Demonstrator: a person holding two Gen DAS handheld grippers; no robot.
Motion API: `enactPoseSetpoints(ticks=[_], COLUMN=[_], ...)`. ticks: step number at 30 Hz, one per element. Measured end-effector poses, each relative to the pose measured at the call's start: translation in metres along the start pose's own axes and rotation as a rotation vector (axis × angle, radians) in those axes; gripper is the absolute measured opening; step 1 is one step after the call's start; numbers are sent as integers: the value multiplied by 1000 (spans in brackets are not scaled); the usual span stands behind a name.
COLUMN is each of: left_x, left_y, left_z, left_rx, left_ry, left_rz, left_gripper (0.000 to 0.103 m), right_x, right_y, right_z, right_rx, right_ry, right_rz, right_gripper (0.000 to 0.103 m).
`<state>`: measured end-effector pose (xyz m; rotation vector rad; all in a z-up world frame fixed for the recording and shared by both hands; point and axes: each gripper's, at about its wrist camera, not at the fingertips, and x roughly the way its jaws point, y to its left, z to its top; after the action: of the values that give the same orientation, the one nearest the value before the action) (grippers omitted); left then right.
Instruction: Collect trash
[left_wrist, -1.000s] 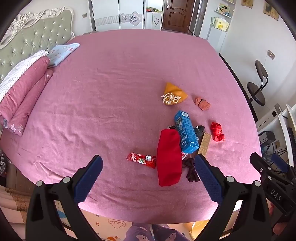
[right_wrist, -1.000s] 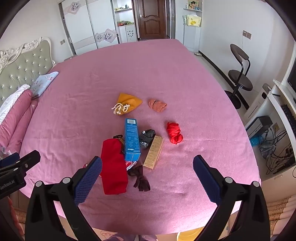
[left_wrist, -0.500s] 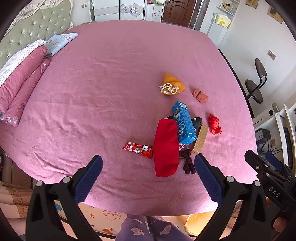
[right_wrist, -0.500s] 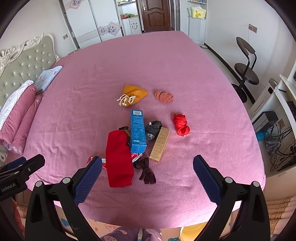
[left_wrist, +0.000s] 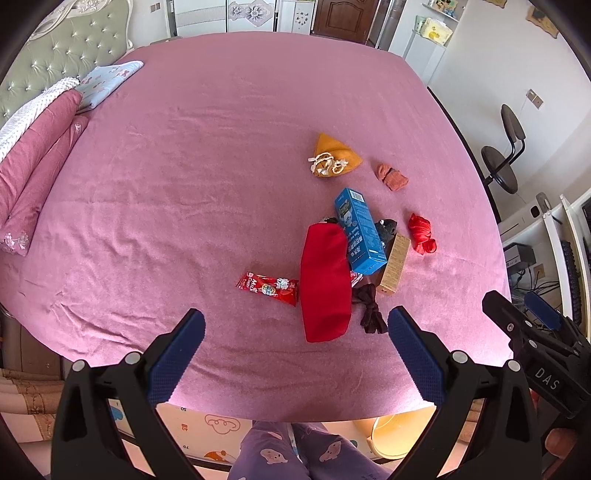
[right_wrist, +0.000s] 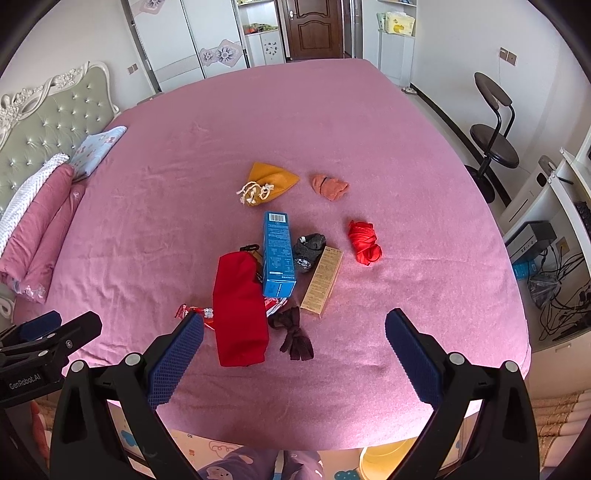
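A pile lies on the pink bed (left_wrist: 184, 184): a red candy wrapper (left_wrist: 267, 285), a blue carton (left_wrist: 359, 231), a tan slim box (left_wrist: 394, 264), a red pouch (left_wrist: 325, 286), a dark sock (left_wrist: 371, 308), a grey sock (right_wrist: 309, 246), a red cloth bundle (left_wrist: 422, 233), an orange drawstring bag (left_wrist: 332, 157) and a pink sock (left_wrist: 392, 176). The carton (right_wrist: 277, 254) and tan box (right_wrist: 322, 280) also show in the right wrist view. My left gripper (left_wrist: 295, 336) is open and empty, above the bed's near edge. My right gripper (right_wrist: 293, 336) is open and empty beside it.
Pillows and folded bedding (left_wrist: 33, 147) lie at the bed's left by the headboard. A black chair (right_wrist: 495, 144) and a desk with cables (right_wrist: 554, 258) stand at the right. A yellow bin (right_wrist: 388, 458) sits on the floor mat below, by the person's legs.
Both grippers have risen and pulled back toward the foot of the bed, so the pile sits higher in view. Nothing on the bed has moved.
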<state>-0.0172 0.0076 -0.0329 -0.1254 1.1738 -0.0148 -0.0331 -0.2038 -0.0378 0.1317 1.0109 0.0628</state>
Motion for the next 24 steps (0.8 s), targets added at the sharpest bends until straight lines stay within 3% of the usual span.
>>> enactPoseSetpoints(ticks=[24], left_x=[3], left_y=[13], left_z=[-4], left_rx=[-17], left_ry=[23], left_rz=[-10], left_gripper=[99], right_x=[2], right_y=[8], right_z=[-3], right_rx=[4], right_ry=[15], right_rz=[18], right_gripper=[94])
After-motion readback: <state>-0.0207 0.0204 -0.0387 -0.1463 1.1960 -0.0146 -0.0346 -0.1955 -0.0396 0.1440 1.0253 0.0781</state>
